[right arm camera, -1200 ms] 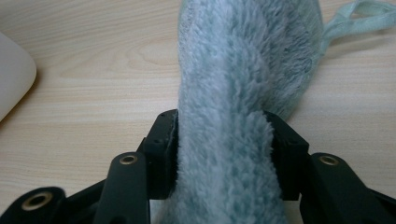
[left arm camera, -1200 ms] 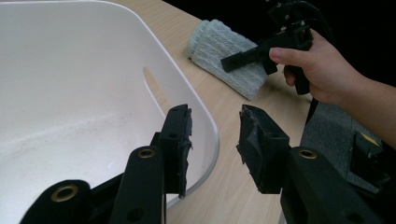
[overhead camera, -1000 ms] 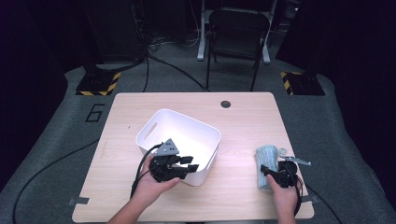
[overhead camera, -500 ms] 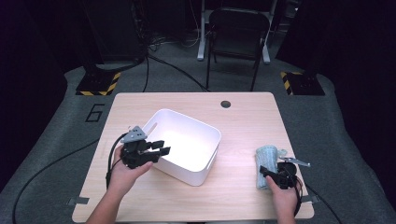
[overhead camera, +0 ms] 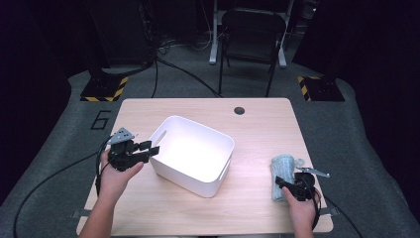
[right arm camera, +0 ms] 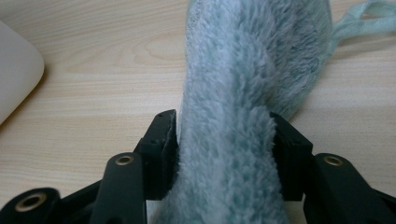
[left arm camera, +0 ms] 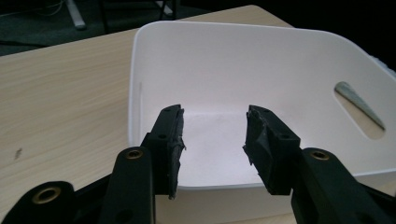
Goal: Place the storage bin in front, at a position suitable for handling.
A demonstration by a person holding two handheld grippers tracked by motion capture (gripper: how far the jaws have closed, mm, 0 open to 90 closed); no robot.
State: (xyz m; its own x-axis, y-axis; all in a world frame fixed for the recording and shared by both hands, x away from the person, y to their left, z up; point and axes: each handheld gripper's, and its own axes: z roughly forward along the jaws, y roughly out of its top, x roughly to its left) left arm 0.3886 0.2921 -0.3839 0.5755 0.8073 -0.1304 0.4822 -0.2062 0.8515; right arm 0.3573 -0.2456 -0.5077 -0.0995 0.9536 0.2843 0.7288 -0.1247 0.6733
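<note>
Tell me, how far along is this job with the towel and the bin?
Early on. The white bin sits empty mid-table. The right tool has its jaws around the teal towel, which lies on the table beside the bin. The left tool is open, holding nothing. Lifting the towel into the bin likely remains.

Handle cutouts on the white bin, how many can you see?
2: one in the white bin's far-left wall, one in its right-hand wall. None seen in the other walls.

Light falls from above onto my table [overhead camera: 257, 129] while the room behind stays nearly black. The white bin [overhead camera: 193, 153] glares, its floor washed out. My high view is soft and grainy; the teal towel [right arm camera: 243, 93] blurs close up.
</note>
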